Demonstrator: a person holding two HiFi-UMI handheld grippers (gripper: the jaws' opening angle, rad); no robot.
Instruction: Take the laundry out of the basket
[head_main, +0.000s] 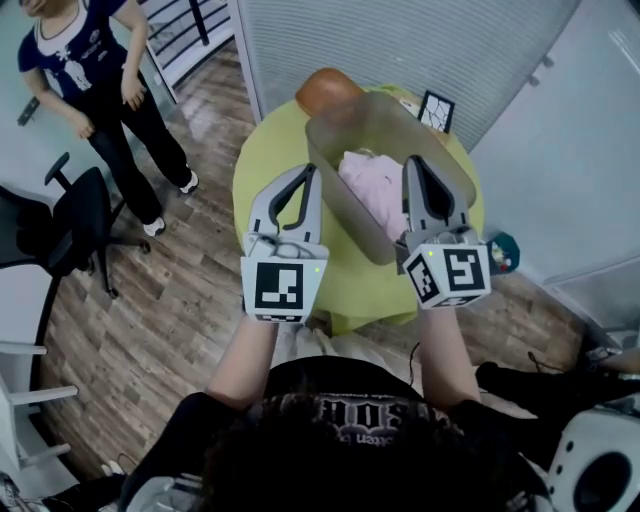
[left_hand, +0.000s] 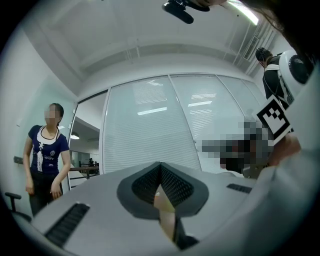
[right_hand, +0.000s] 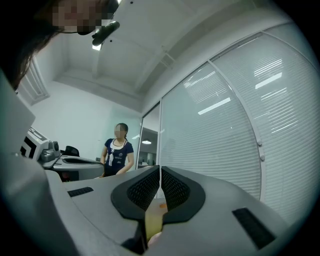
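Laundry, pink, lies inside the basket on the table.

Left gripper, right gripper: pale grey moulded shells, long tapering jaws, black vent slots on top. Inner faces lined with black dimpled pads. Each carries a white marker cube with black square patterns and a small green dot. Wearer: black short-sleeved top, pale lettering across the chest.

Laundry in basket; basket on table; chair left of table; person behind chair.
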